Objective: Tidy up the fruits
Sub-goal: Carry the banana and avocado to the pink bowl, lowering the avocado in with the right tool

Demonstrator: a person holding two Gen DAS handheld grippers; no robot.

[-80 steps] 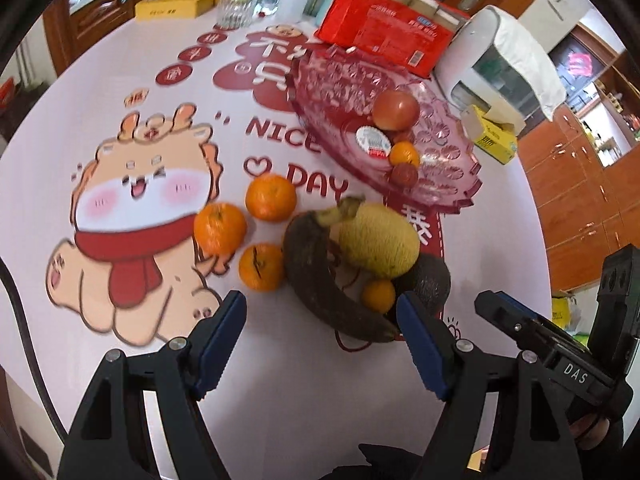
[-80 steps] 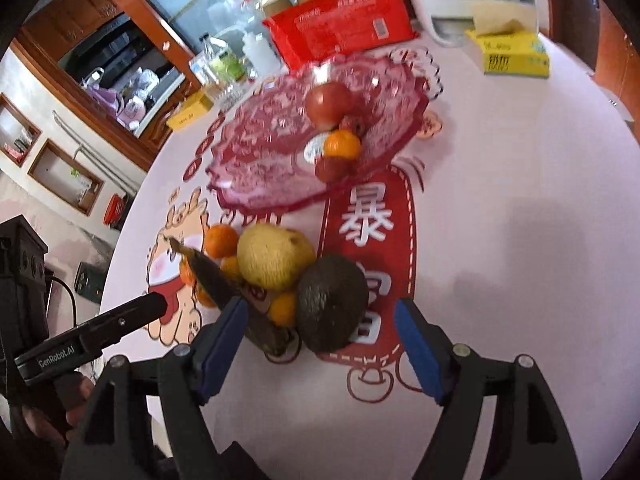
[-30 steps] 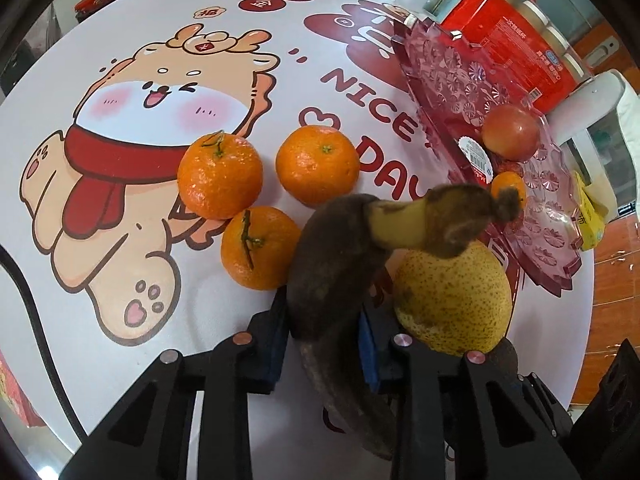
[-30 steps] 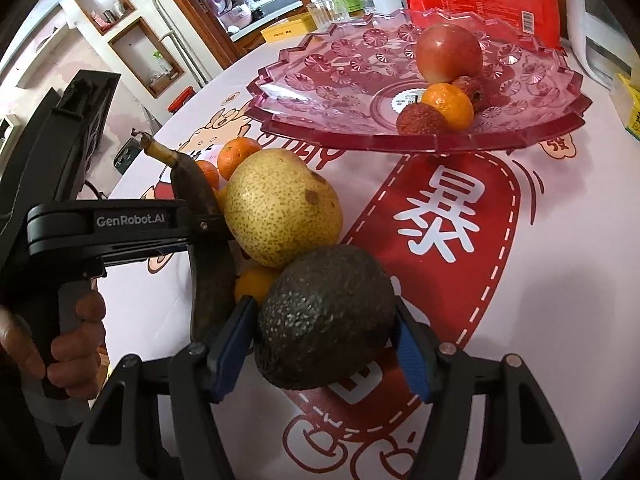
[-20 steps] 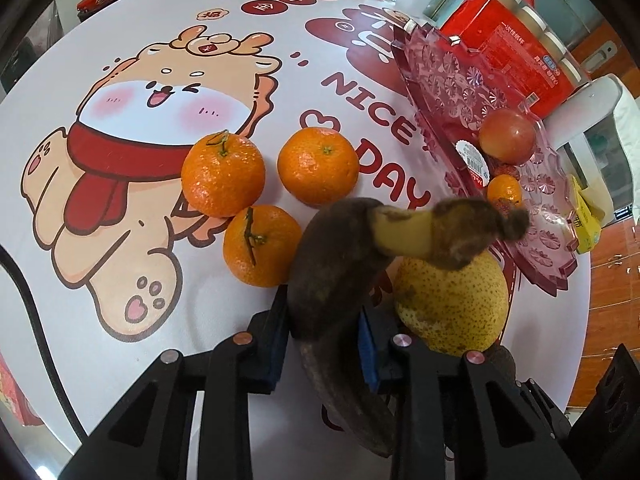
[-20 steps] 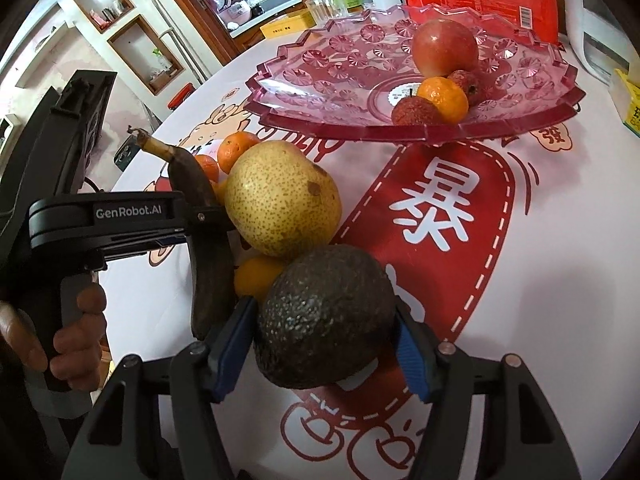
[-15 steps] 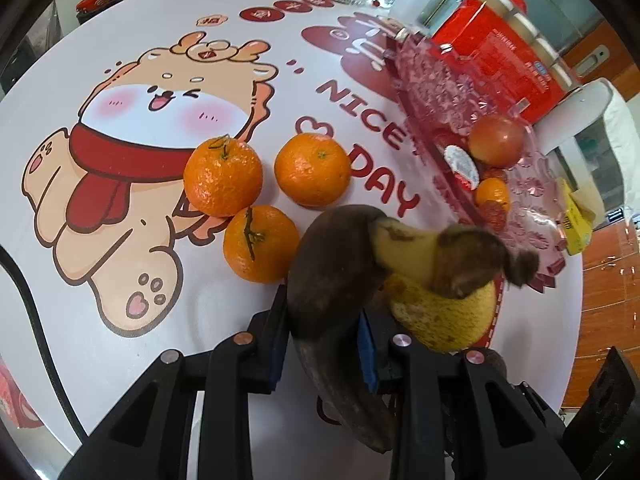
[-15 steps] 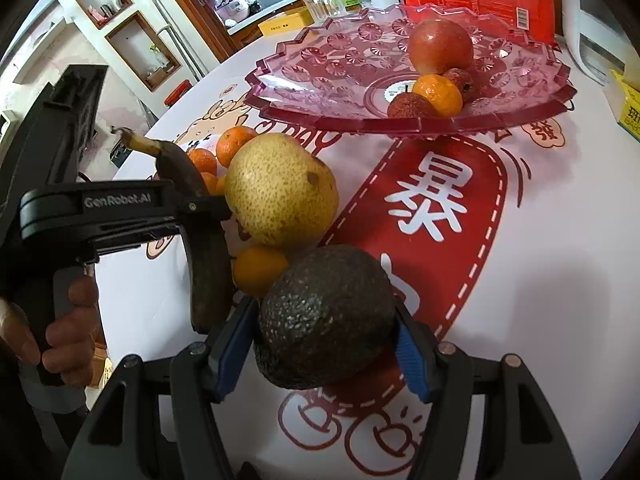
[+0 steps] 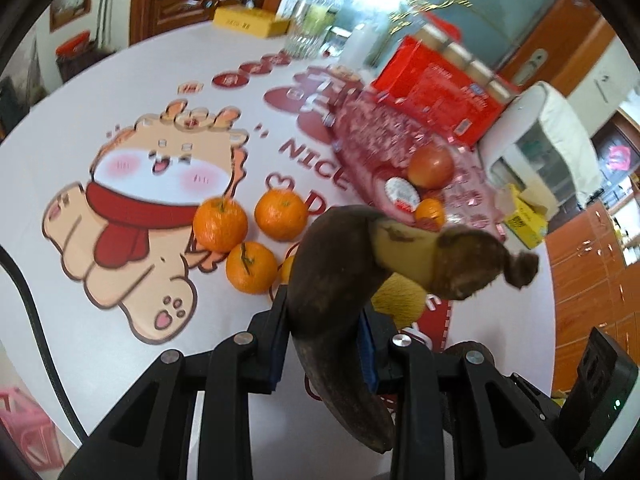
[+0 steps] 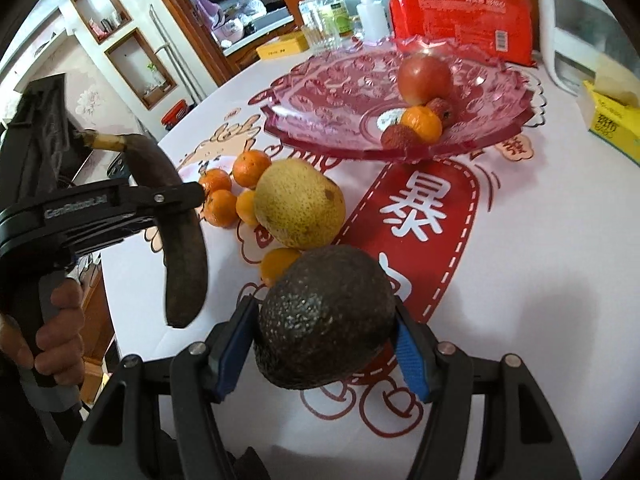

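A round white table printed with a cartoon dragon-dog and red banners fills both views, with dark wood cabinets and wall niches behind it. At the far edge stand a red snack package, bottles, a flat yellow box and a white appliance; a yellow tissue box sits near the right rim. The pink glass dish holds an apple, 1 small orange and 2 lychees. On the cloth in front of the dish lie 3 mandarins in a cluster, touching one another, a yellow pear just beside them and a smaller orange fruit against the pear. The left gripper is clamped narrow on a blackened banana, lifted clear of the table — its stem end crosses in front of the dish in the left view. The right gripper is closed around a dark avocado, which blocks part of the red banner.
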